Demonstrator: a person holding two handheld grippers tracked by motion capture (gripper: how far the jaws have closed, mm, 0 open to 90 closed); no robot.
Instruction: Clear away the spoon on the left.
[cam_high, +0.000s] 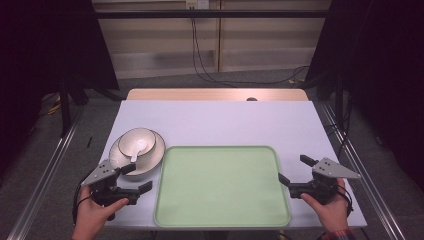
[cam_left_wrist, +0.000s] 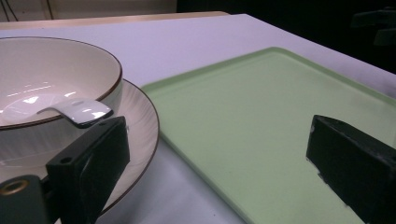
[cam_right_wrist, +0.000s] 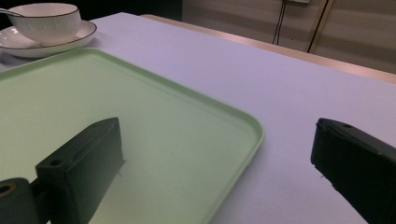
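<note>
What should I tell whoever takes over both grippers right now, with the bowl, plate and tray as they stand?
Left gripper: open, holding nothing, just beside the plate at the table's left front.
Right gripper: open, holding nothing, at the right edge of the green tray, one jaw over its rim.
Bowl sits on the plate, left of the tray; a white spoon lies in the bowl, handle over its rim toward the left gripper.
Done: nothing moved yet, by the look of it; the tray has nothing on it.
Left: likely grasp the plate or bowl and set it on the tray; watch that the spoon does not slide.
</note>
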